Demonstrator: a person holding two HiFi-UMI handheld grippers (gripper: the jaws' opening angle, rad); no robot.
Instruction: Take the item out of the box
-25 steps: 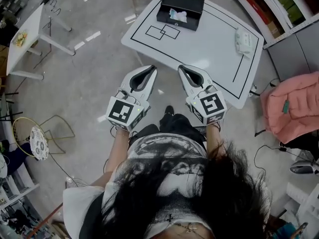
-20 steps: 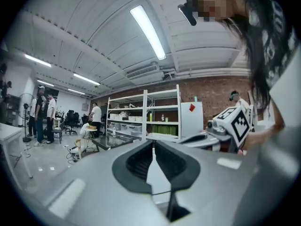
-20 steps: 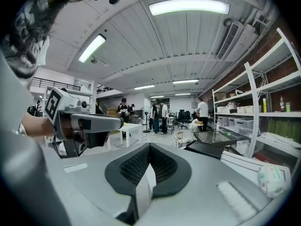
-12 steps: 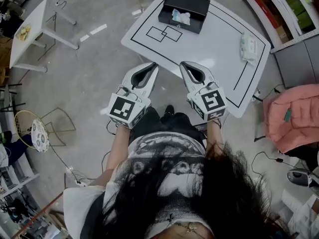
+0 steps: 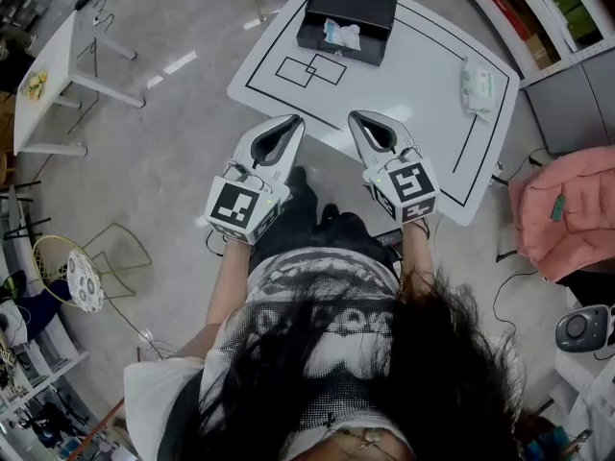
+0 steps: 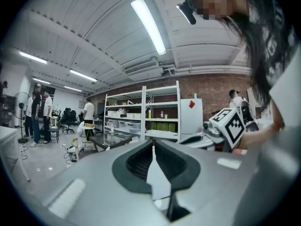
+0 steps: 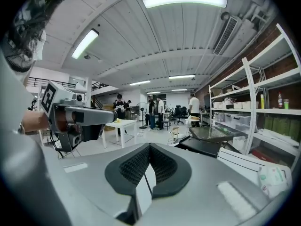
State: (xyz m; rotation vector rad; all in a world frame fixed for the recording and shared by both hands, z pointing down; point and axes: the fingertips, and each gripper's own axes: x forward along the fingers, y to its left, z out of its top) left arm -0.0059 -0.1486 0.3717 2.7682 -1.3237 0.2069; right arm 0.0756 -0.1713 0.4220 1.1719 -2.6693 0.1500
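The item, a pale packet, sits in the black box at the far side of the white table. Between box and grippers there's bare tabletop with drawn squares. A wipes pack lies well off to the right. Left gripper and right gripper hover side by side at the near edge, jaws pressed together, nothing in either. A pink jacket is on the right and a side table on the left.
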